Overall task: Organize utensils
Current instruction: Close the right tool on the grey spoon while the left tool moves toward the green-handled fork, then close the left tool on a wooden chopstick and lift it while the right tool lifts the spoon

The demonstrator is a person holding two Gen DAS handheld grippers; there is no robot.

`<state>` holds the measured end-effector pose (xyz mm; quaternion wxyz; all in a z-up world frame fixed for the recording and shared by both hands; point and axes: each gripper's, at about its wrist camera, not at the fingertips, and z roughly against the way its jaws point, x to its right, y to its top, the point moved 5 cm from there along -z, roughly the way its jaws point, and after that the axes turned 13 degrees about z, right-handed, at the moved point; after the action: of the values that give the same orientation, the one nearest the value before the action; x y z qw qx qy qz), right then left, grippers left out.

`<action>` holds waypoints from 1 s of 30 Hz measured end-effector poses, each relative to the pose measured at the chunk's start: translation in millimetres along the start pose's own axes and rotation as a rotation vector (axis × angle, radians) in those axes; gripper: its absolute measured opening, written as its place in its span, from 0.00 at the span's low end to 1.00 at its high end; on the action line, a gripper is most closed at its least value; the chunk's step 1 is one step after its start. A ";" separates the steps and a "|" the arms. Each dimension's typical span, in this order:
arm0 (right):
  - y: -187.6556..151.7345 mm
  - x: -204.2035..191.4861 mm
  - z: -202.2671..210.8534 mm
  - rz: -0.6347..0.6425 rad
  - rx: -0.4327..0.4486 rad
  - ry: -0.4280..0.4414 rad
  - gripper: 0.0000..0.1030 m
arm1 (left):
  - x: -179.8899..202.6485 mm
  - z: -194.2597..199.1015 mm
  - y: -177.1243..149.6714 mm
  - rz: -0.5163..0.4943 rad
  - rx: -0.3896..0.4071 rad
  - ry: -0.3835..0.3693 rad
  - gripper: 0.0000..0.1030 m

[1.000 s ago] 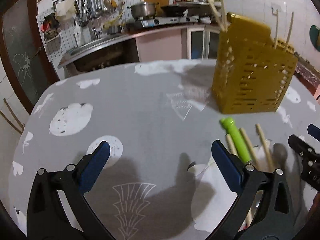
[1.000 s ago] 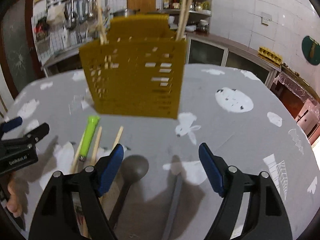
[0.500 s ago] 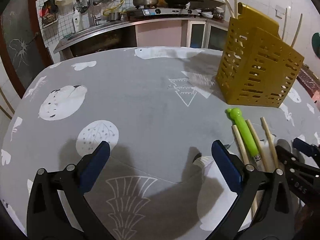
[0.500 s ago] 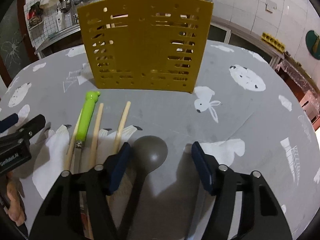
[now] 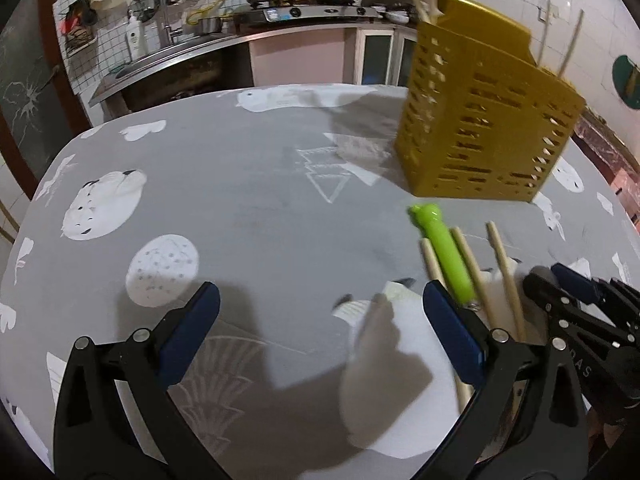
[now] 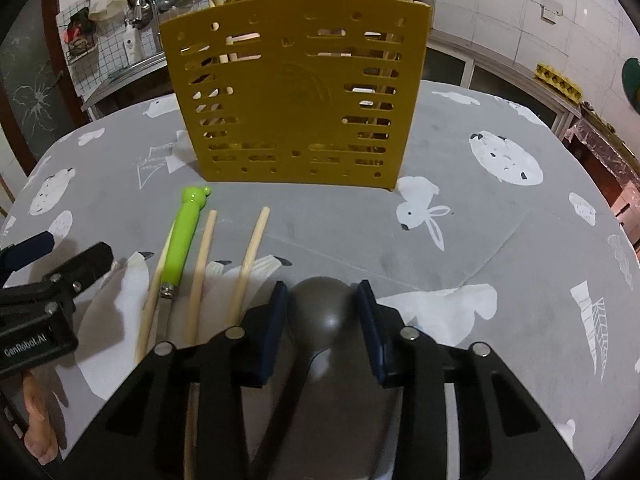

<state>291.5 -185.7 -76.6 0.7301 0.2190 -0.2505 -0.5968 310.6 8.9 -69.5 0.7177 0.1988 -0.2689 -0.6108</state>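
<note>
Grey and round, the spoon point(image 6: 322, 308) is lying on the table point(image 6: 500, 240), and my right gripper point(image 6: 322, 316) is squeezing its bowl between both blue pads. My left gripper point(image 5: 320, 320) is hanging wide open over bare cloth, holding nothing. The green knife point(image 6: 182, 240) and chopsticks point(image 6: 250, 256) are lying just left of the spoon, near the yellow basket point(image 6: 296, 92).

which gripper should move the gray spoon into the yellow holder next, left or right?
Right. The right gripper already straddles the gray spoon bowl, jaws close on both sides, facing the yellow holder. The left gripper is wide open over bare tablecloth, off to the side.
</note>
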 end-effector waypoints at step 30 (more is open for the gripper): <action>-7.6 39.3 -2.2 -0.053 0.009 0.020 0.35 | 49.0 -34.7 4.5 0.013 -0.142 0.032 0.47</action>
<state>293.4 -225.7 -78.9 0.7154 0.2349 -0.2400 -0.6127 341.2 -40.0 -86.6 0.7381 0.1552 -0.2147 -0.6205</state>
